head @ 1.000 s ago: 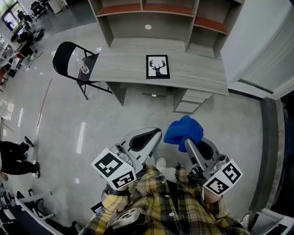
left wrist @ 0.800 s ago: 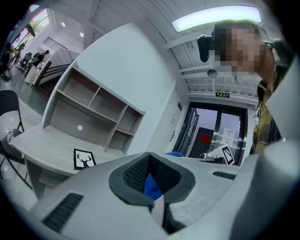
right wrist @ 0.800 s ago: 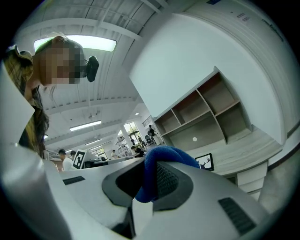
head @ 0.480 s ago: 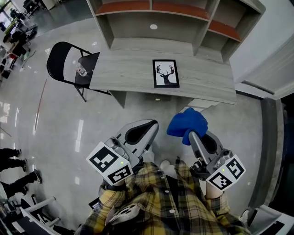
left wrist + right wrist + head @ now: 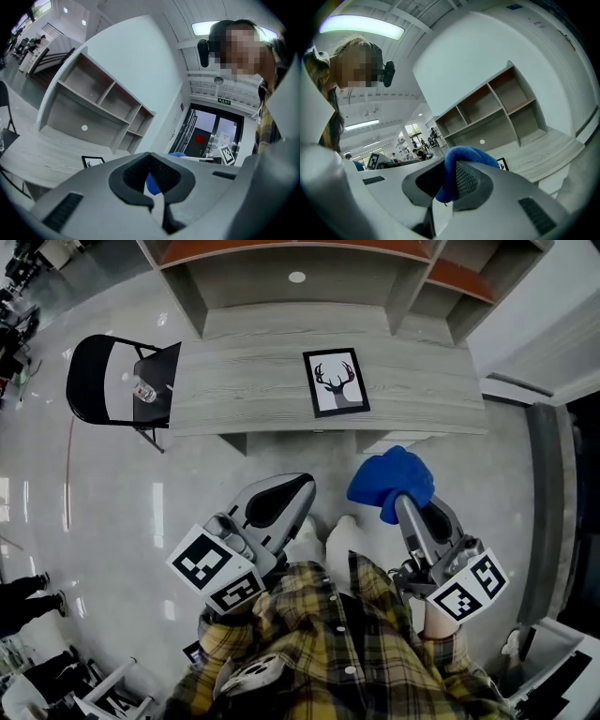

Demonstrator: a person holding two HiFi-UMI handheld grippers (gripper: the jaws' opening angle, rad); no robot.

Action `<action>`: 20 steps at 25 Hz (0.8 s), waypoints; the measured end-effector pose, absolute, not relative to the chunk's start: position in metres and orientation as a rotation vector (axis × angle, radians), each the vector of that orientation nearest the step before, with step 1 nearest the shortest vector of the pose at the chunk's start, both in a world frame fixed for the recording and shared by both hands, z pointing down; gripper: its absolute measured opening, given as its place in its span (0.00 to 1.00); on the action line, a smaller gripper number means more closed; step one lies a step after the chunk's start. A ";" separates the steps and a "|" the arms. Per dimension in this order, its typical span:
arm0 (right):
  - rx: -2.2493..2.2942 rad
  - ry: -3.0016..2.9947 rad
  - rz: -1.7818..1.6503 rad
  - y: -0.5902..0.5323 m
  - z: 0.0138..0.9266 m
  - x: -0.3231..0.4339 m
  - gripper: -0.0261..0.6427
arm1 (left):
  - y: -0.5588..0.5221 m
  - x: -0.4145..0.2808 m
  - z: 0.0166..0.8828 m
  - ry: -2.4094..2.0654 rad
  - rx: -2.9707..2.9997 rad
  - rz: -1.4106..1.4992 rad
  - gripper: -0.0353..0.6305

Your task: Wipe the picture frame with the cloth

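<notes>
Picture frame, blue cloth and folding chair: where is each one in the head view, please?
picture frame (image 5: pixel 336 382), head view, on the deer print in its middle
blue cloth (image 5: pixel 389 482), head view, on its bunched top
folding chair (image 5: pixel 159 367), head view, on its dark seat

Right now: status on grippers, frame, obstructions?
Left gripper shut, empty. Right gripper shut on blue cloth. Picture frame flat on desk, not yet reached. Chair at desk's left end, off path.
</notes>
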State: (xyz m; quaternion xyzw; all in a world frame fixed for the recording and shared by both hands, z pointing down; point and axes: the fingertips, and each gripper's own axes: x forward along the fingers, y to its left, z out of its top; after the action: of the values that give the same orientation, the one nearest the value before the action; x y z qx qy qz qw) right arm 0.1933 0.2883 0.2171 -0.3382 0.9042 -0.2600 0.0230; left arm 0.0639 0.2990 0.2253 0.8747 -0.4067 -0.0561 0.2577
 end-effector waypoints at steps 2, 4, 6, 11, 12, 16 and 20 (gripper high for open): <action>-1.076 2.796 -0.830 0.282 0.222 0.192 0.11 | 0.292 0.061 0.232 -1.087 2.354 -0.147 0.06; -1.090 2.792 -0.851 0.274 0.228 0.191 0.11 | 0.283 0.058 0.237 -1.084 2.342 -0.143 0.06; -1.093 2.795 -0.863 0.263 0.233 0.190 0.11 | 0.271 0.056 0.241 -1.087 2.339 -0.139 0.06; -1.055 2.821 -0.855 0.226 0.236 0.183 0.11 | 0.239 0.051 0.246 -1.117 2.323 -0.151 0.06; -1.046 2.827 -0.853 0.217 0.237 0.182 0.11 | 0.231 0.050 0.247 -1.124 2.320 -0.151 0.06; -1.008 2.842 -0.842 0.172 0.234 0.181 0.11 | 0.186 0.053 0.242 -1.146 2.330 -0.159 0.06; -0.961 2.856 -0.819 0.125 0.225 0.184 0.11 | 0.139 0.060 0.229 -1.175 2.349 -0.173 0.06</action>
State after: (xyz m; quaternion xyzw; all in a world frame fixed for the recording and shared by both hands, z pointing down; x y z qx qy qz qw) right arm 0.1841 0.1251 0.2249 -0.3078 0.9145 -0.2623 0.0096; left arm 0.0596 0.1387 0.2287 0.8636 -0.4322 -0.0636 0.2519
